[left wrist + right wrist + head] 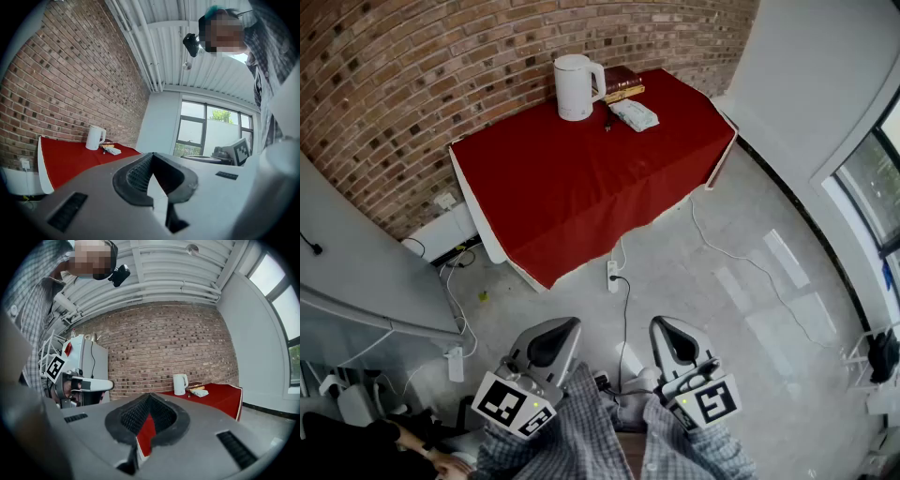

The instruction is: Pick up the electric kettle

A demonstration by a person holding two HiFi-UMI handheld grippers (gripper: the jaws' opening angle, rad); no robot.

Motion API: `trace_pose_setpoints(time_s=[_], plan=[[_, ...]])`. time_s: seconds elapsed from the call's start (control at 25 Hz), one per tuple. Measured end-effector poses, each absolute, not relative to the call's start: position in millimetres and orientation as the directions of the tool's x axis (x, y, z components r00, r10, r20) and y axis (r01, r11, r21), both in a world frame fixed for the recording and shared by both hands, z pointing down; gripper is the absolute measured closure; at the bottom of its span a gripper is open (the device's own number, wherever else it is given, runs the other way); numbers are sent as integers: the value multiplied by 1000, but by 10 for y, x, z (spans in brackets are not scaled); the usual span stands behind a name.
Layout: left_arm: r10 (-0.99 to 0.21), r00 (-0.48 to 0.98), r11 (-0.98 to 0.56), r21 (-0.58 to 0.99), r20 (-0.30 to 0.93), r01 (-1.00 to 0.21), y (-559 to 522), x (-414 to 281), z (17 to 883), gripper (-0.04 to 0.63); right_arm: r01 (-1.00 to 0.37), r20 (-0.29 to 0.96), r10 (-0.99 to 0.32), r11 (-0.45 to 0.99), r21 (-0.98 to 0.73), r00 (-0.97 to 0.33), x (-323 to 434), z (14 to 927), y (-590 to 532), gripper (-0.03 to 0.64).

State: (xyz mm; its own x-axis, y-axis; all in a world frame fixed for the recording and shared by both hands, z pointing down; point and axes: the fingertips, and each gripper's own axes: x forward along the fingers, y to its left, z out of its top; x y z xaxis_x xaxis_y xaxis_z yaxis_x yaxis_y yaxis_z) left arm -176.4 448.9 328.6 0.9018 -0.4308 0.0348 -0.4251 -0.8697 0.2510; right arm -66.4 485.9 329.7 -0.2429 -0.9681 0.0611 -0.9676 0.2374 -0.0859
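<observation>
Both closed and empty: left tongs (555,336), right tongs (670,337), held level. Electric kettle (575,87) sits well ahead of both on the red table (581,187), handle (599,75) on my right-tong side. I'd step in, open the right tongs and clamp the handle, clear of the books (622,82)

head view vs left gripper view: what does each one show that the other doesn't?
Head view only: the white power strip lying on the grey floor in front of the table.

Left gripper view only: the big dark-framed window with greenery outside, and the white ribbed ceiling.

Both: the white plastic electric kettle standing upright at the back of the red-clothed table, next to the red brick wall.
</observation>
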Motion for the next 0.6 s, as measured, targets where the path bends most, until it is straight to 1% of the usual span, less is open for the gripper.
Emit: trace_pose_setpoints(time_s=[0.32, 0.6], plan=[[-415, 909, -877, 251, 31, -409, 4482, -1765, 3285, 589, -974, 91, -970, 220, -59, -225, -611, 3404, 4921, 611], [-401, 916, -885, 247, 25, -394, 4491, -1826, 3322, 589, -980, 51, -983, 173, -95, -178, -656, 3304, 4886, 611]])
